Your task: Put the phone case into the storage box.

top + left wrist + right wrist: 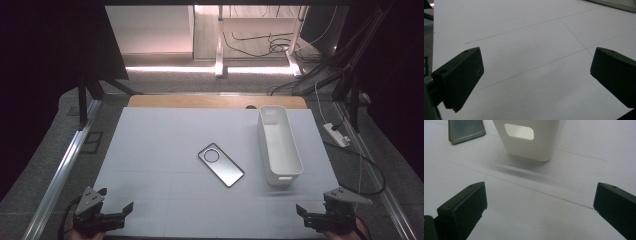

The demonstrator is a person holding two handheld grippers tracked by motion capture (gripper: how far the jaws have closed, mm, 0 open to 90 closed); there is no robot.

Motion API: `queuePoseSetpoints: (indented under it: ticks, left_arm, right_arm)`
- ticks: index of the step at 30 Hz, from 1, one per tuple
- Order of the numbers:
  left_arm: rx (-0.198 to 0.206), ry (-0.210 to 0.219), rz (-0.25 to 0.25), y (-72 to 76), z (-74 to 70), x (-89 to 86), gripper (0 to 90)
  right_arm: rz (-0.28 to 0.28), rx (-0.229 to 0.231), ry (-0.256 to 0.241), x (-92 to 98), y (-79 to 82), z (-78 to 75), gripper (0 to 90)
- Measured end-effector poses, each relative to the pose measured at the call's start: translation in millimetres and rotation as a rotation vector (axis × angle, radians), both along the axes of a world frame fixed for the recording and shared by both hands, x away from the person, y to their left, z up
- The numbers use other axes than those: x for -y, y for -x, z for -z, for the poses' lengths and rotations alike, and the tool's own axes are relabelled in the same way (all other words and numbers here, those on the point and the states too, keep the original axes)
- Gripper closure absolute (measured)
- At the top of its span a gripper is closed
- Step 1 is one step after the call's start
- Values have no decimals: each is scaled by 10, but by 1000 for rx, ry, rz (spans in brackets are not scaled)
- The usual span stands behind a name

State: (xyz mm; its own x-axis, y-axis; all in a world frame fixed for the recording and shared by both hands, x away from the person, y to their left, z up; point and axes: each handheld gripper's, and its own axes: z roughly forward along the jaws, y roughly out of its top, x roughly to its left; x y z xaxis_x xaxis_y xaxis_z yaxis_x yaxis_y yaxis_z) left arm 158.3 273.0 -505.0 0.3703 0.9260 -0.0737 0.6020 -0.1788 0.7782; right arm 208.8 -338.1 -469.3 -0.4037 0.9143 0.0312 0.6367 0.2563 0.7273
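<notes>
A grey phone case (220, 164) with a round camera ring lies flat at the middle of the white mat (165, 135); its corner (465, 131) shows top left in the right gripper view. To its right stands a long white bin (278, 143), its handle end (529, 140) facing my right gripper. At the front left corner of the mat rests my left gripper (116, 202), open, with only bare mat between its jaws (536, 72). My right gripper (311, 210) sits at the front right, open and holding nothing (540, 205).
A wooden table edge (215, 101) runs behind the mat. Metal frame rails (60, 170) flank both sides. A white power strip (337, 134) and cables lie to the right of the mat. Thin pencil lines (529, 70) cross the mat.
</notes>
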Motion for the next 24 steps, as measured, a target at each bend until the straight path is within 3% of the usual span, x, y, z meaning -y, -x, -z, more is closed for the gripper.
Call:
queuePoseSetpoints:
  ticks: [10,24]
  left_arm:
    - [-10,-4,16,-10,0,6,0]
    - [-60,58,92,-68,10,-40,3]
  right_arm:
    - [-12,12,5,-12,13,-4,0]
    - [-21,14,10,-20,15,-3,0]
